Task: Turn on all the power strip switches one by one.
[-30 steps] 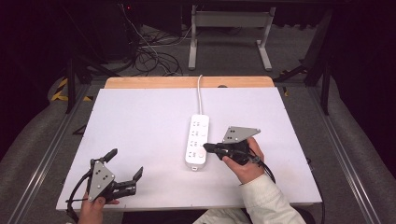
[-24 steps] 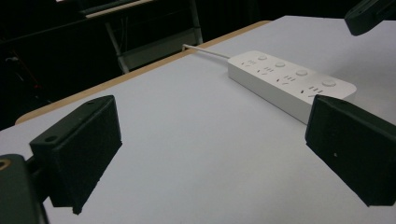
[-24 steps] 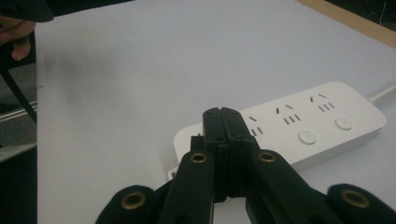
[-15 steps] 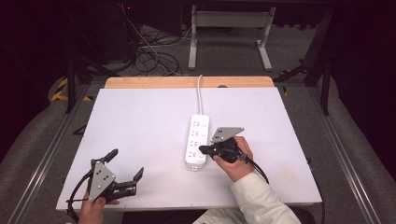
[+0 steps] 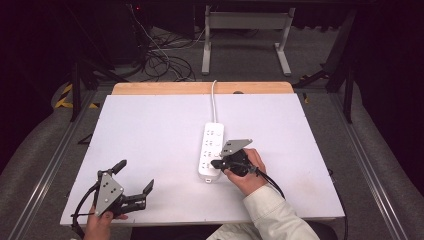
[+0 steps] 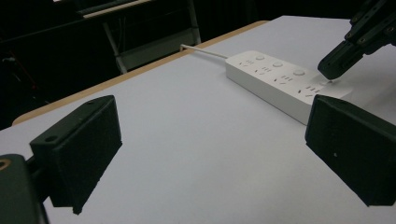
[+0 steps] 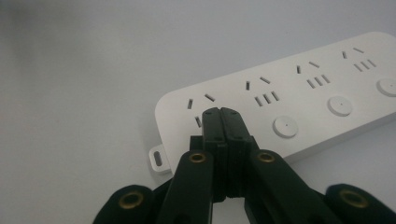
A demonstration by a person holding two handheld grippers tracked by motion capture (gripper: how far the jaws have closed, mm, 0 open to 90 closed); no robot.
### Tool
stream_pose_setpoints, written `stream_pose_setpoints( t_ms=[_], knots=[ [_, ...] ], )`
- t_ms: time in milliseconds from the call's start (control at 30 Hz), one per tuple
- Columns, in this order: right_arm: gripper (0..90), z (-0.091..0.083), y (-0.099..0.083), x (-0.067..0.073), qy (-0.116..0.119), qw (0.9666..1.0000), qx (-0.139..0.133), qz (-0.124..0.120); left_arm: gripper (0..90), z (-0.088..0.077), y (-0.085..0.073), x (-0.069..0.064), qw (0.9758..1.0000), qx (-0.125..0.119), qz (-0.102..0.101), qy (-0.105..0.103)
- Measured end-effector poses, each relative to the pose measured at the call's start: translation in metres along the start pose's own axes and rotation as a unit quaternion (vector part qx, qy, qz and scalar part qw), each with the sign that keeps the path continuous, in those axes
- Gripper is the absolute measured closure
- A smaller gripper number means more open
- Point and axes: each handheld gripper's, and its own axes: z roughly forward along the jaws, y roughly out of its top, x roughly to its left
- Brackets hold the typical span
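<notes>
**Closed tongs at the near end of the power strip**

The power strip (image 5: 212, 151) lies mid-worktop (image 5: 150, 135), its cord (image 5: 214, 100) running to the far edge. The right tongs (image 5: 215, 163) are pressed together with nothing between them, tips down over the strip's near end, at the last socket beside a round button (image 7: 284, 126); from the left gripper view they seem to touch the surface, though contact is hard to confirm. The left tongs (image 5: 135, 176) rest spread wide and empty near the worktop's front left corner, well apart from the strip.
</notes>
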Motion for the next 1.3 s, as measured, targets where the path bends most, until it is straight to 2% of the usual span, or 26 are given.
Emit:
stream_pose_setpoints(
  t_ms=[333,467,833,967,1300],
  knots=[
    [90.0,0.0032,-0.0024,0.0,-0.006,1.0,0.004,-0.002,3.9,0.0002,0.0001,0.0,1.0,0.0,0.001,0.0],
    [90.0,0.0035,-0.0035,-0.0014,0.0,1.0,0.002,0.001,4.0,0.0003,0.0002,0.0,1.0,0.0,0.002,0.0],
    [90.0,0.0048,-0.0041,-0.0008,-0.002,1.0,0.005,0.0,3.9,0.0003,0.0002,-0.0005,1.0,-0.001,0.0,-0.002],
    [90.0,0.005,-0.0037,0.0004,-0.013,0.9999,0.008,-0.008,4.0,0.0003,0.0003,-0.0006,1.0,-0.001,0.001,-0.002],
    [90.0,0.0055,-0.005,0.0001,-0.01,0.9999,0.005,-0.003,3.9,0.0,0.0003,-0.0013,1.0,-0.002,-0.002,-0.002]
  ],
)
